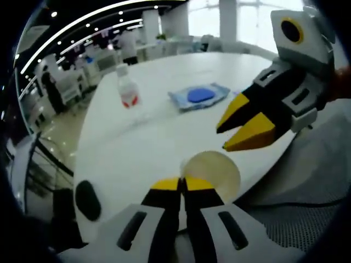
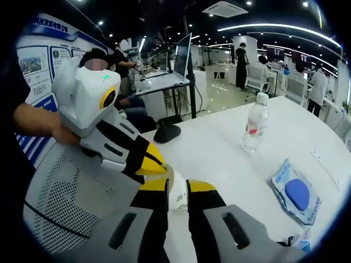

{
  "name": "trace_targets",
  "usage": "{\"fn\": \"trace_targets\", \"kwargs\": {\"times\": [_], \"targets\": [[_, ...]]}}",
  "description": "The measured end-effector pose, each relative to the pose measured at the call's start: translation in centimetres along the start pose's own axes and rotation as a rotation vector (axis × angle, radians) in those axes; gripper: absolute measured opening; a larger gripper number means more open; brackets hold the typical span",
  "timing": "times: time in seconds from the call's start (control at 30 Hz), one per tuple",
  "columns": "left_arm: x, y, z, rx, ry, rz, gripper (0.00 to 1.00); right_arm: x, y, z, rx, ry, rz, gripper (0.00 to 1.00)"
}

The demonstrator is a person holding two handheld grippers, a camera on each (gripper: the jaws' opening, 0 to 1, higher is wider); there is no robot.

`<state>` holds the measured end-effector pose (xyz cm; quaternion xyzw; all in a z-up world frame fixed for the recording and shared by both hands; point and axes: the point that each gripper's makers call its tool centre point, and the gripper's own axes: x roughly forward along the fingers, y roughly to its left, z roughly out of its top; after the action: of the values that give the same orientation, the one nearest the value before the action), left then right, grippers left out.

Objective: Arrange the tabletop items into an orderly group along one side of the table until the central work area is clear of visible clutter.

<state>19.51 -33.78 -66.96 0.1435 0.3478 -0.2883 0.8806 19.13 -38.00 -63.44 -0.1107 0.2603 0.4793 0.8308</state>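
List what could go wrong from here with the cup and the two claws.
1. The left claw seems to pinch just the rim of the paper cup, right at the edge of the table. The cup may crumple, or slip and fall off.
2. The right claw hangs open close beside it, so the two could bump.
3. The upright bottle could topple if pushed rather than lifted.

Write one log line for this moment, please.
left gripper: shut on pale paper cup | right gripper: open, near cup | clear plastic bottle: upright | blue flat packet: lying
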Motion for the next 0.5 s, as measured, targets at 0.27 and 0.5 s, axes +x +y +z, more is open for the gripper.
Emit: {"fn": "trace_targets", "kwargs": {"times": [0.27, 0.5], "targets": [[0.0, -0.4, 0.0, -0.004, -0.002, -0.019, 0.0, 1.0, 0.3, -0.4, -0.05, 0.019, -0.011, 0.12], [-0.1, -0.9, 0.6, 0.004, -0.037, -0.049, 0.0, 1.5, -0.2, -0.8, -0.078, 0.037, -0.033, 0.1]]}}
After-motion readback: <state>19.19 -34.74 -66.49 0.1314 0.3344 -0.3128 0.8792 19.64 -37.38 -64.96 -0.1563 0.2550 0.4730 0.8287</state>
